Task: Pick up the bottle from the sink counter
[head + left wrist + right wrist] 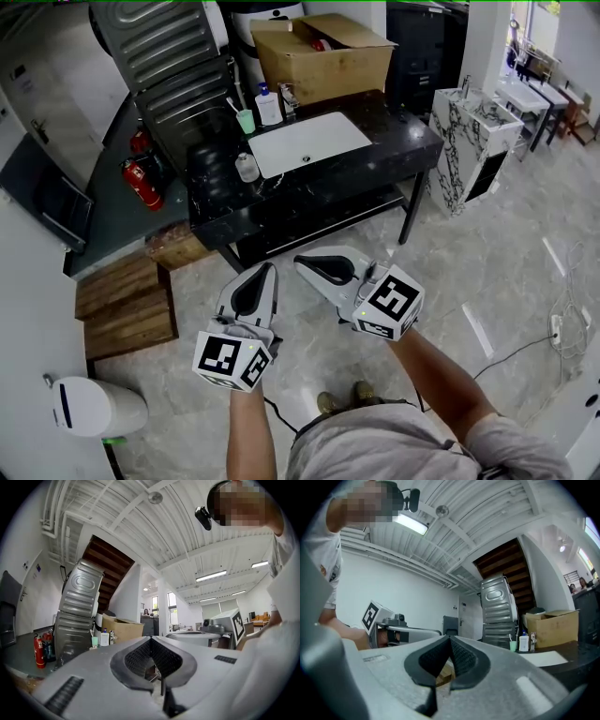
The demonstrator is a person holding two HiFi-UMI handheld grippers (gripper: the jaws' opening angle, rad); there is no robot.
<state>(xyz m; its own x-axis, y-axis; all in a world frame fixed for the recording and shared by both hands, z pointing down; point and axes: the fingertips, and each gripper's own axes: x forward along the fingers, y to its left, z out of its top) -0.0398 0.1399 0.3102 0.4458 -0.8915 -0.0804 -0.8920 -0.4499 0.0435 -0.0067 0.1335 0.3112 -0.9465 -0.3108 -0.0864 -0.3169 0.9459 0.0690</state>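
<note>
claws: left claw (270,268) and right claw (301,262) both clenched, empty, well short of the black stone tabletop (398,136) | white blue-capped pump bottle (268,106) stands behind the white basin (328,136), beside a green cup (246,121) | risk: my approach clips the cup, toppling the bottle.

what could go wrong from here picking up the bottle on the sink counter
1. The left gripper and right gripper are both shut and away from the counter; unopened, they might knock the pump bottle over.
2. It stands close between a green cup and the tap, so a grab may bump those.
</note>
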